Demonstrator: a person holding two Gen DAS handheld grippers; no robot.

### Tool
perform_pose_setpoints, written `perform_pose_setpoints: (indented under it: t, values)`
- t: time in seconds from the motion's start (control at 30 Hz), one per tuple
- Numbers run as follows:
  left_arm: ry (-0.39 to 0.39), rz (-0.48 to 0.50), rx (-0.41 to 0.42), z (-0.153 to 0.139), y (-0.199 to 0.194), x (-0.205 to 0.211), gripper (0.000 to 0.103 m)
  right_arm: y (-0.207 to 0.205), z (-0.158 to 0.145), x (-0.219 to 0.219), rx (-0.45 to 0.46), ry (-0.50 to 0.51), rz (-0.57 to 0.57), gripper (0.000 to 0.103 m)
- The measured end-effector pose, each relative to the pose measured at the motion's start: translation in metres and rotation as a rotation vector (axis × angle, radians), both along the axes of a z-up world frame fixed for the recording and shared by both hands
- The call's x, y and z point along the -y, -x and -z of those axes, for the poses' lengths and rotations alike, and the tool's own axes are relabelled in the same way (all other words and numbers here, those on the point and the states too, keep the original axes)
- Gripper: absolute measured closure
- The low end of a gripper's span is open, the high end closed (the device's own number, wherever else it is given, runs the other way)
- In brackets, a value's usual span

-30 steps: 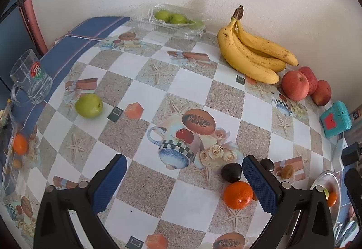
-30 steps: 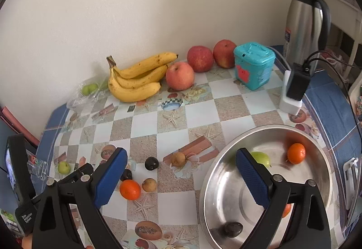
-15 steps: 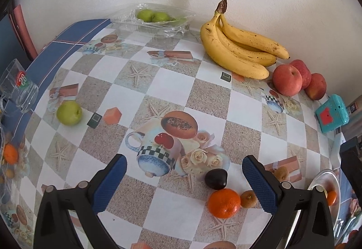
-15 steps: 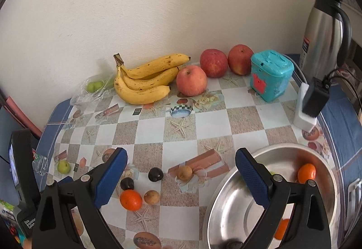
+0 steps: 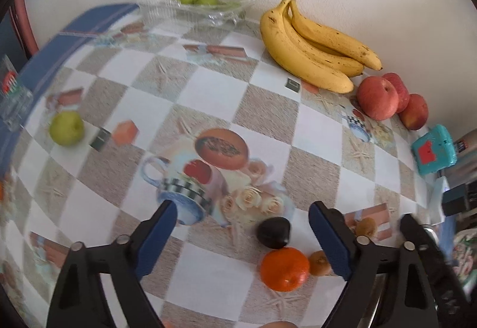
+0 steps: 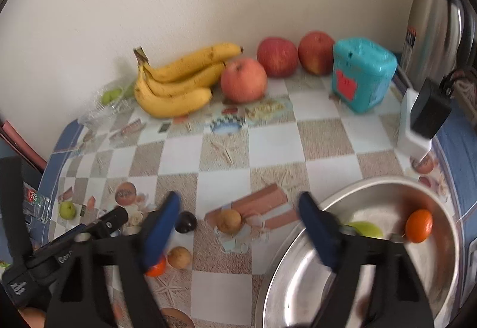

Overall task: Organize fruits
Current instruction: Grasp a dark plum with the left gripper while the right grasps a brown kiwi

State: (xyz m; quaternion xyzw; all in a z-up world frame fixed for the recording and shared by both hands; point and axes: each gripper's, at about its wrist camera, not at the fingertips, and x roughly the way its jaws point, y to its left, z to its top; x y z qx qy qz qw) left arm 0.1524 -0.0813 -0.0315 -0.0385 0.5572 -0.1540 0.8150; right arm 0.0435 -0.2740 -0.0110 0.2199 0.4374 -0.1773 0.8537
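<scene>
My left gripper (image 5: 243,211) is open and empty, low over the table. Between its fingers lie a dark plum (image 5: 273,232), an orange tangerine (image 5: 284,269) and a small brown fruit (image 5: 320,259). My right gripper (image 6: 238,203) is open and empty, above another small brown fruit (image 6: 228,220). The plum (image 6: 185,222) and tangerine (image 6: 156,267) show by its left finger. A steel bowl (image 6: 372,188) at lower right holds a tangerine (image 6: 418,225) and a green fruit (image 6: 365,228). A green apple (image 5: 66,128) lies far left.
Bananas (image 5: 310,42) and three red apples (image 5: 378,97) lie by the wall. A clear tray (image 5: 196,4) holds green fruit. A teal box (image 6: 362,73), a steel flask (image 6: 438,27) and a charger (image 6: 423,119) stand at the right. A glass mug (image 5: 12,95) stands at the left edge.
My left gripper has moved forward and right, closer to the plum and tangerine. My right gripper has moved lower and left, toward the small fruits. Both stay open.
</scene>
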Motion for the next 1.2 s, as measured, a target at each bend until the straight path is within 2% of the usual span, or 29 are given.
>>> perform_pose_setpoints:
  t: [0.13, 0.23, 0.5, 0.63, 0.8, 1.03, 1.2]
  values:
    - [0.028, 0.015, -0.026, 0.007, 0.001, 0.004, 0.031, -0.005, 0.015, -0.004, -0.018, -0.04, -0.032, 0.053]
    - [0.052, 0.02, -0.062, 0.013, 0.001, 0.006, 0.044, -0.009, 0.023, -0.009, -0.04, -0.04, -0.047, 0.059]
    - [0.071, 0.028, -0.096, 0.024, 0.0, 0.01, 0.056, -0.015, 0.04, -0.013, -0.075, -0.057, -0.056, 0.062]
    - [0.08, 0.039, -0.093, 0.022, 0.001, 0.012, 0.065, -0.016, 0.044, -0.013, -0.08, -0.061, -0.06, 0.065]
    - [0.094, 0.045, -0.098, 0.023, 0.0, 0.014, 0.07, -0.016, 0.049, -0.01, -0.082, -0.07, -0.051, 0.068]
    - [0.109, 0.049, -0.107, 0.025, -0.001, 0.015, 0.073, -0.017, 0.05, -0.009, -0.079, -0.075, -0.055, 0.076]
    - [0.117, 0.042, -0.119, 0.025, -0.003, 0.014, 0.073, -0.018, 0.048, -0.01, -0.066, -0.079, -0.063, 0.076]
